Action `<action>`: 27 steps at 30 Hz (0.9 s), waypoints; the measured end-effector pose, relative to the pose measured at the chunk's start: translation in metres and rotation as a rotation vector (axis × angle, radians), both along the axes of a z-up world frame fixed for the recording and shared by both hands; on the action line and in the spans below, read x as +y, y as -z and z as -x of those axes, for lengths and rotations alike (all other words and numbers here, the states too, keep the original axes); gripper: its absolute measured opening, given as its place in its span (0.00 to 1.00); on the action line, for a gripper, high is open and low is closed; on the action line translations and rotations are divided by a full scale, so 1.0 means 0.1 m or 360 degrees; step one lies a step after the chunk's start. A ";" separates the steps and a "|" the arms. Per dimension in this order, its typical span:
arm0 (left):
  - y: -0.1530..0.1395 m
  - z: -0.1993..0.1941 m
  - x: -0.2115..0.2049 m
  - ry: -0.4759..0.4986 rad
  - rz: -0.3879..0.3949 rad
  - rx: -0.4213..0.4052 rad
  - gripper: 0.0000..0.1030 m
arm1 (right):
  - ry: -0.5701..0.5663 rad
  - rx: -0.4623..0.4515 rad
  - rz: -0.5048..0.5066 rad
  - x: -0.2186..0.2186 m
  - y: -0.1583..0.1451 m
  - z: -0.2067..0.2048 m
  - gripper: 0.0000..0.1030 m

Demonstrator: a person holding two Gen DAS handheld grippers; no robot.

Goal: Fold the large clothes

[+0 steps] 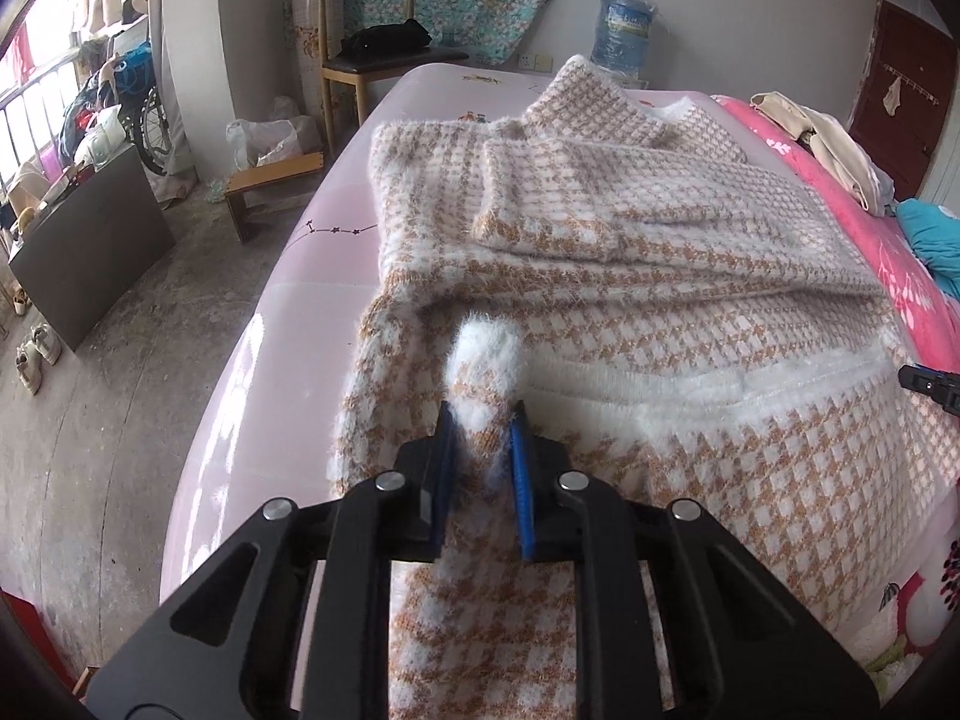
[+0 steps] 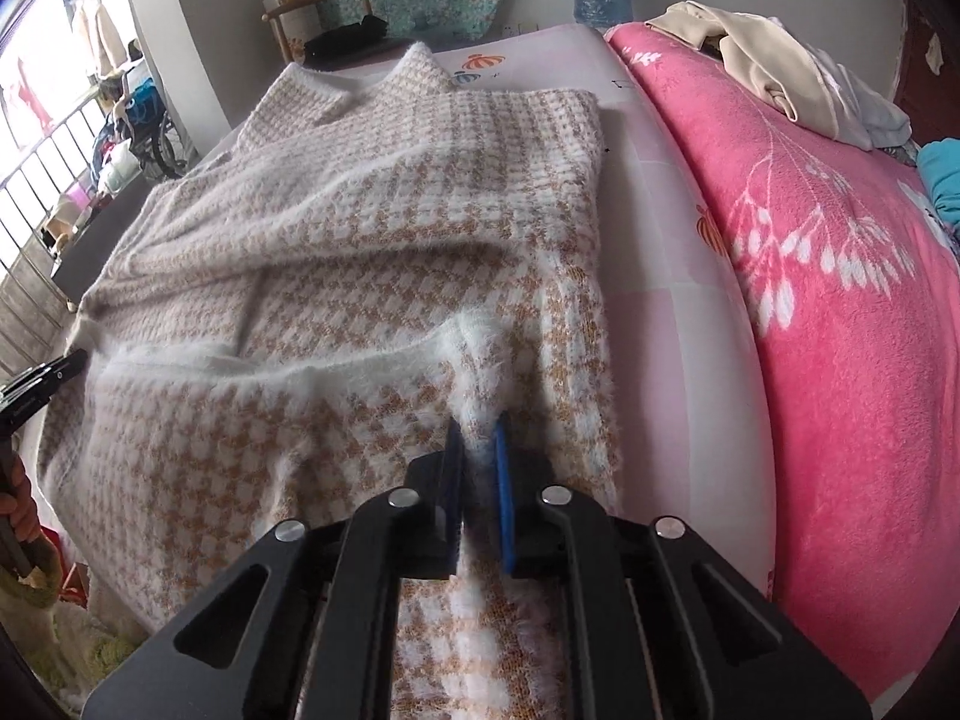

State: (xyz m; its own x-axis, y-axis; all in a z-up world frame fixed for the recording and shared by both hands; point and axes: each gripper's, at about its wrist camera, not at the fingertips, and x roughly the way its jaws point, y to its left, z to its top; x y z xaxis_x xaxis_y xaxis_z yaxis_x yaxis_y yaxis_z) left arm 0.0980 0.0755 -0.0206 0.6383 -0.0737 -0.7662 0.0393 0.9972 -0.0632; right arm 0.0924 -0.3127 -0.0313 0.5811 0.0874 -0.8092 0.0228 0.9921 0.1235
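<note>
No legible txt – water jug [image 1: 621, 30] label too blurred

Wooden chair [image 1: 372, 42] with a black bag [image 1: 387, 36] on its seat, against the far wall. Blue water jug [image 1: 621, 30] beside it. Pink blanket [image 2: 840, 300] along the bed's right side.

Black tongs [image 1: 485, 420] (blue pads, silver screws)
</note>
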 end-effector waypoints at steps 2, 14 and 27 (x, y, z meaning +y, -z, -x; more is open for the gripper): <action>-0.12 0.00 0.00 0.0007 -0.0023 -0.0068 0.10 | 0.0027 -0.0098 0.0012 -0.02 -0.17 0.00 0.07; -0.11 -0.38 0.10 -0.0047 0.0003 -0.0137 0.10 | 0.0064 -0.0117 0.0024 -0.09 -0.05 -0.48 0.07; -0.31 -0.08 0.14 -0.0081 0.0034 -0.0246 0.36 | 0.0144 -0.0210 -0.0052 -0.17 -0.35 -0.11 0.42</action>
State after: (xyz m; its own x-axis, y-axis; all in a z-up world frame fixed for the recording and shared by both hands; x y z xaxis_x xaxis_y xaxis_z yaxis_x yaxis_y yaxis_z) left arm 0.1058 0.0893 0.0100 0.7516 -0.0536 -0.6574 -0.0001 0.9967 -0.0814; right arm 0.1035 -0.3297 0.0038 0.6889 0.0547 -0.7228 0.0934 0.9822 0.1633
